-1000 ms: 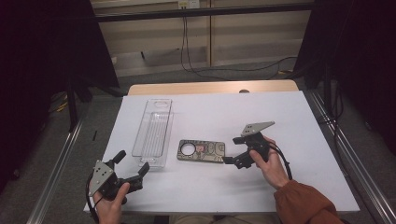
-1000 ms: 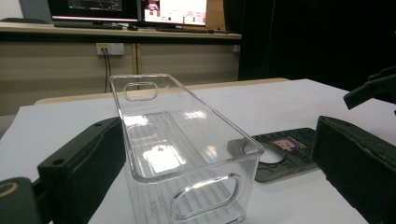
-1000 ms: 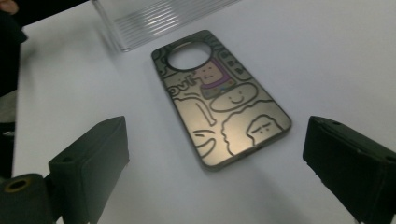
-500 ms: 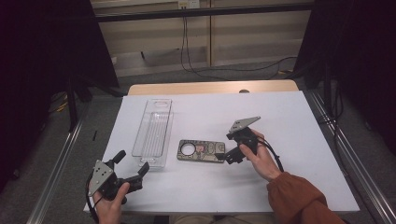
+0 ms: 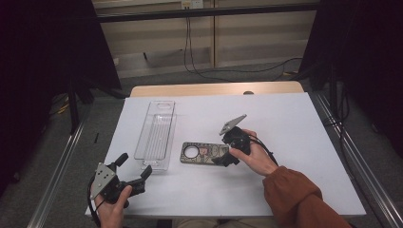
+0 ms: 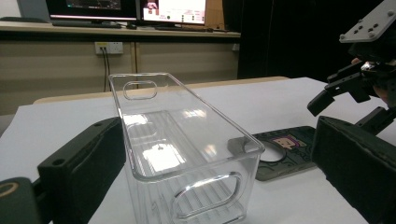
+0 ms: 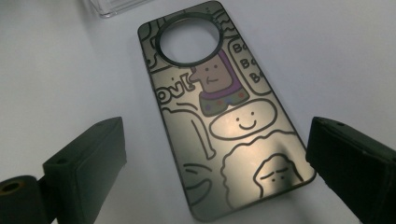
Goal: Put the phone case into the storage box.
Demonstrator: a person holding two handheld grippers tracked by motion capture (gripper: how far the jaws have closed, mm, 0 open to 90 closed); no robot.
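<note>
A dark phone case (image 5: pixel 199 153) with cartoon drawings and a round camera hole lies flat on the white table sheet (image 5: pixel 294 123). My right gripper (image 5: pixel 224 155) hovers open at its right end; in the right gripper view the phone case (image 7: pixel 219 107) lies between and below the spread jaws of the right gripper (image 7: pixel 217 156), apart from them. A clear plastic bin (image 5: pixel 155 135) stands left of the case. My left gripper (image 5: pixel 134 166) is open near the front edge, just short of the bin (image 6: pixel 187 140), which sits between the jaws of the left gripper (image 6: pixel 215 144) without touching.
The wooden table edge (image 5: pixel 214 89) shows behind the sheet. Metal rails (image 5: pixel 347 147) run along both sides of the table. Cables (image 5: pixel 199 66) hang behind it. White sheet stretches to the right of the right hand.
My right gripper has moved left and down, closing in on the right end of the phone case. The left gripper, the bin and the case have stayed in place.
</note>
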